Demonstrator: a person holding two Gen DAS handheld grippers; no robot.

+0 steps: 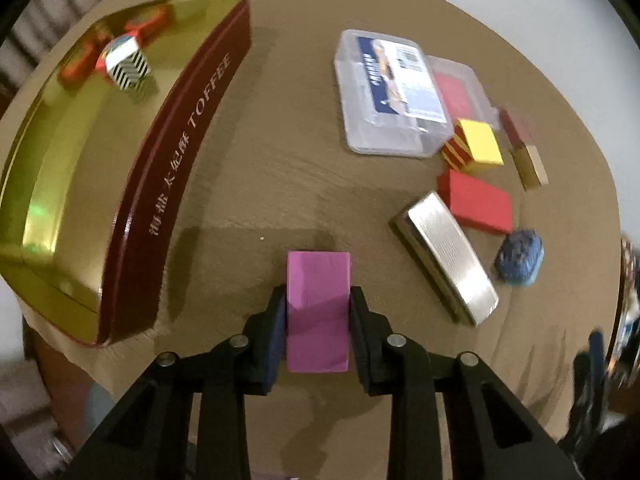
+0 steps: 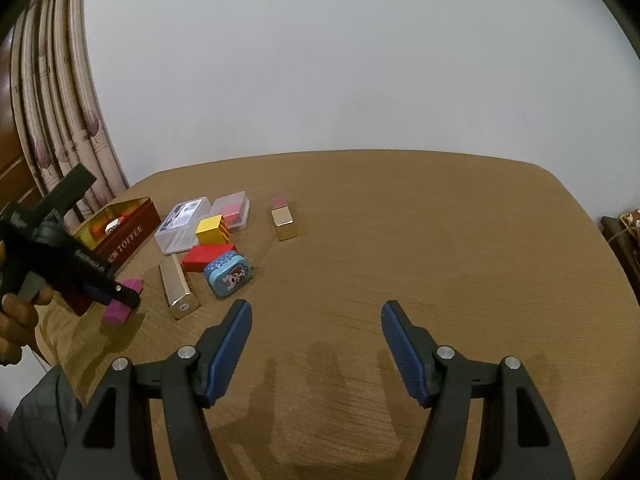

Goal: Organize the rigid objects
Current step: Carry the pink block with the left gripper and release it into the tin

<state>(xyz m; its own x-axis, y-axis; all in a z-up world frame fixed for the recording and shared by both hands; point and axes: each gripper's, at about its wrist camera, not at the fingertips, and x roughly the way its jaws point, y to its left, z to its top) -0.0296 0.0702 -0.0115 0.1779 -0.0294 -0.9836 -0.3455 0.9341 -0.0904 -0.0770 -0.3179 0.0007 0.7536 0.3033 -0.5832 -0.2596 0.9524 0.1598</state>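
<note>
The left gripper [image 1: 318, 300] is clamping a pink block [image 1: 318, 312] between its pads, holding it over the brown table [image 1: 260, 168], just right of the red TOFFEE tin [image 1: 176, 184], whose long wall is running alongside. A striped cube [image 1: 127, 65] is sitting inside the tin near its far end. To the right, a gold bar [image 1: 448, 256], a red block [image 1: 478, 202], a yellow block [image 1: 478, 146] and a clear plastic case [image 1: 390, 92] are crowding together. The right gripper [image 2: 316, 354] is hanging with jaws spread wide and holding nothing, over a bare stretch of table reaching to the far edge.
</note>
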